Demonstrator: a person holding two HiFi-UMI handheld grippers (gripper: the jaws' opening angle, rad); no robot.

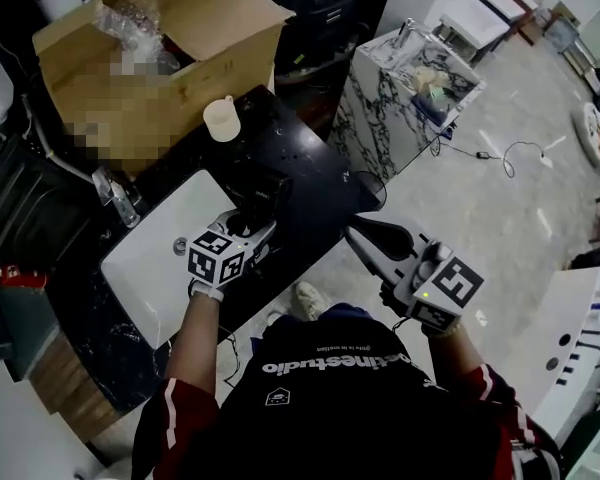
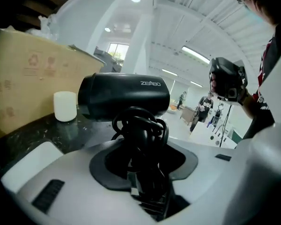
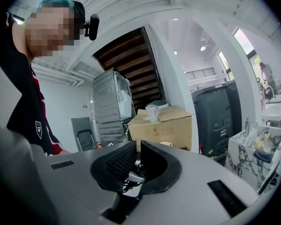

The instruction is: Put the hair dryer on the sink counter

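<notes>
Left gripper view caught your left gripper point(image 2: 143, 146) clamped on the cord-wrapped handle of the one black hair dryer point(image 2: 124, 96), over the dark counter point(image 1: 315, 183) just beside the one white sink point(image 1: 160, 253). One white cup point(image 2: 65, 106) and one cardboard box point(image 2: 23, 88) stood behind. Your right gripper point(image 3: 136, 161) was pinched nearly together, empty.

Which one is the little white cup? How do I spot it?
Look for the big cardboard box by the black counter. Right beside it, past the white sink, stands the cup. It is small, round and white; the hair dryer nearby is black.
</notes>
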